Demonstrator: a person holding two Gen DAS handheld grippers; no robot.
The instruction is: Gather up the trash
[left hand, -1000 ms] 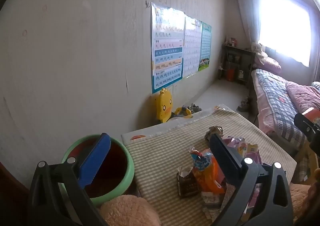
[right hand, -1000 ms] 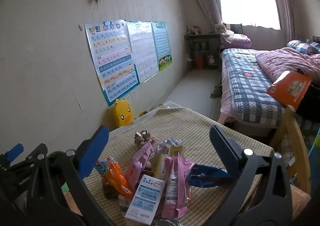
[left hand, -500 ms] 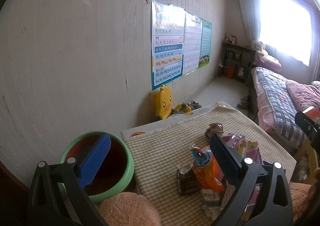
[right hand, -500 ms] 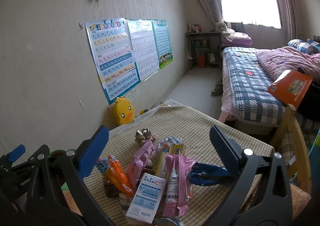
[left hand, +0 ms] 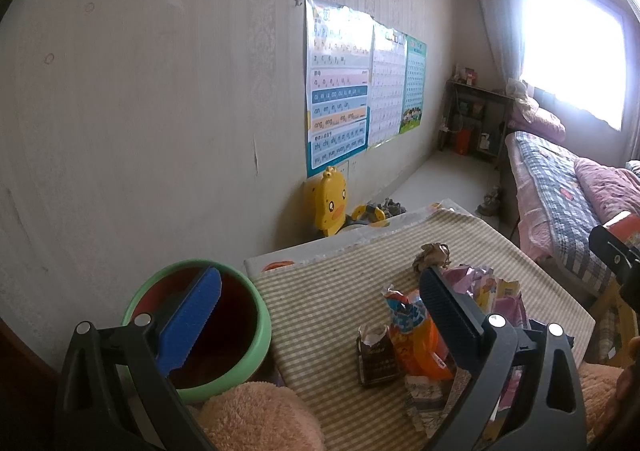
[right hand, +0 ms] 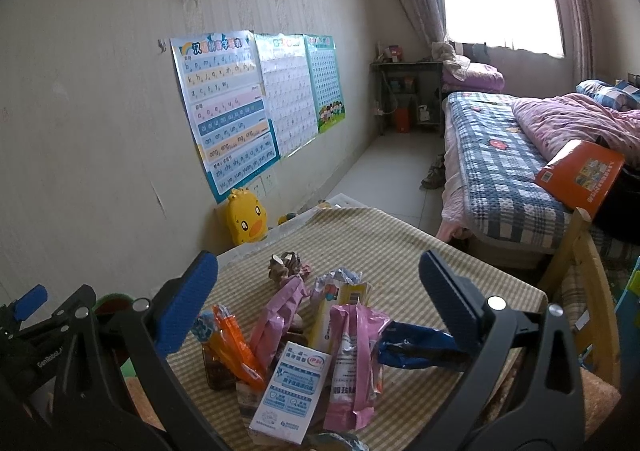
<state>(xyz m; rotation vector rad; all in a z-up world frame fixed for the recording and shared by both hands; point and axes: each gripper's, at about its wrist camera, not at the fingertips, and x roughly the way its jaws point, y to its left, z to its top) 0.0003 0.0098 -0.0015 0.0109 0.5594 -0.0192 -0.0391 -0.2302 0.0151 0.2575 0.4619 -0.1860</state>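
Checked tablecloth: wrapper pile heaped for collection; green bin just beside cloth's edge, ready to receive. Left gripper, right gripper: both wide, empty.

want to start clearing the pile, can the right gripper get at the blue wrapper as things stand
Probably yes. The right gripper has its jaws wide open and empty, and the blue wrapper lies uncovered at the pile's right edge on the table, just inside the right finger, with nothing on top.

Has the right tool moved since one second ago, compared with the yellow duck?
Yes, slightly. In the right wrist view the yellow duck sits a little further right, so the right tool turned a bit leftward.
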